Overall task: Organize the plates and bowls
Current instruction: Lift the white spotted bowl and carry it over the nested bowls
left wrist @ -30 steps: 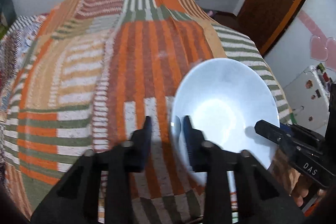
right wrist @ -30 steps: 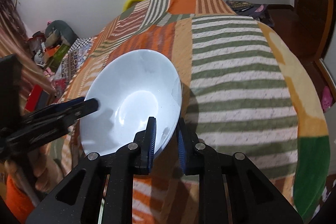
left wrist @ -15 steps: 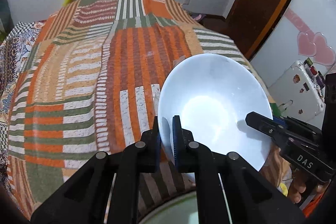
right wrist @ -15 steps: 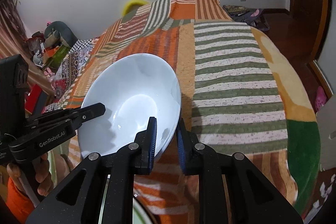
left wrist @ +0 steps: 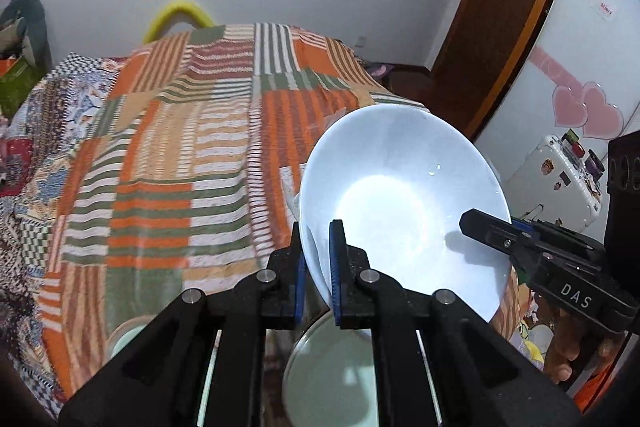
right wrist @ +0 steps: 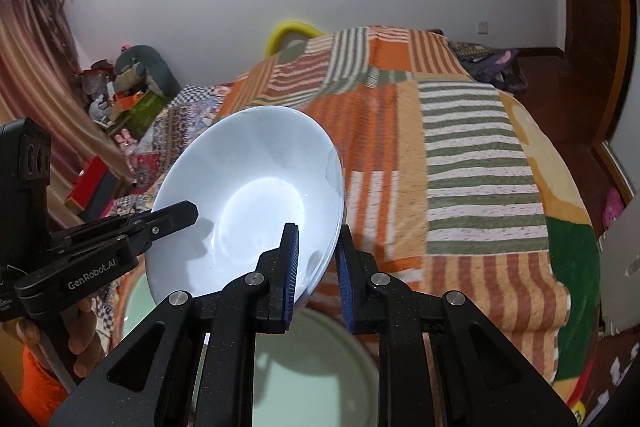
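A white bowl hangs tilted in the air above the bed, held by its rim from both sides. My left gripper is shut on the bowl's left rim, and my right gripper is shut on its right rim. In each wrist view the other gripper shows across the bowl: the right one and the left one. Right under the bowl lies a pale green plate, also visible in the right wrist view. A second pale green dish peeks out at the lower left.
A bed with a striped orange, green and white patchwork blanket fills the middle. A wooden door and a white suitcase stand to the right. Boxes and toys crowd the far left by a curtain.
The left gripper's jaws closed on the bowl's rim. Both grippers then rose and drew back with the bowl, and the green plate underneath came into view.
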Available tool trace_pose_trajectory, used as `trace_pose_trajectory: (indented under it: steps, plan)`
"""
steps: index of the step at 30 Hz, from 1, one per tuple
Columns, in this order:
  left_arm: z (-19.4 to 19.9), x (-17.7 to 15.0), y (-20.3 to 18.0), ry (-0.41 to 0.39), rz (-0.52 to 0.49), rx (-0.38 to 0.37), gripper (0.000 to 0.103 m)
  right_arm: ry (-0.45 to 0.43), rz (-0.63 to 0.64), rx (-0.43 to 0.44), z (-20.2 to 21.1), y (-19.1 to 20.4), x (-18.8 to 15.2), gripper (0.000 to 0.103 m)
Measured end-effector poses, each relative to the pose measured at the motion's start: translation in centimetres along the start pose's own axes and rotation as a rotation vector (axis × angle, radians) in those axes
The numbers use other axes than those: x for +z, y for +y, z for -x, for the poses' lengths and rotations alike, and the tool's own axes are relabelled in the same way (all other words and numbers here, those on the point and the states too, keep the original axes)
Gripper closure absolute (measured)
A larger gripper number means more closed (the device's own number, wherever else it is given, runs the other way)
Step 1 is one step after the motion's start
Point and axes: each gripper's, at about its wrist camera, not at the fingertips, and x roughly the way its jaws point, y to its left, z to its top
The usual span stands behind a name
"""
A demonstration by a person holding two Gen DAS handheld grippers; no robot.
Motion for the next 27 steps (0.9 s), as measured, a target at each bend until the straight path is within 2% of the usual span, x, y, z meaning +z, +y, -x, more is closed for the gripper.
trace_pose_trajectory:
  steps: [5, 11, 27]
  plan:
    - [3.2, -1.8, 1.3, -0.036, -0.013, 0.056, 0.093, -0.006, 0.025, 0.015, -0.3, 2.6, -0.7, 0.086]
    - [5.9, -3.6, 3.9, -0.051, 0.029, 0.072, 0.093, -0.001, 0.047, 0.053, -0.9, 5.4, -1.6, 0.086]
    - [9.4, -8.6, 10.5, -0.046, 0.121, 0.117, 0.093, 0.053, 0.127, 0.110, -3.0, 11.9, -5.0, 0.086]
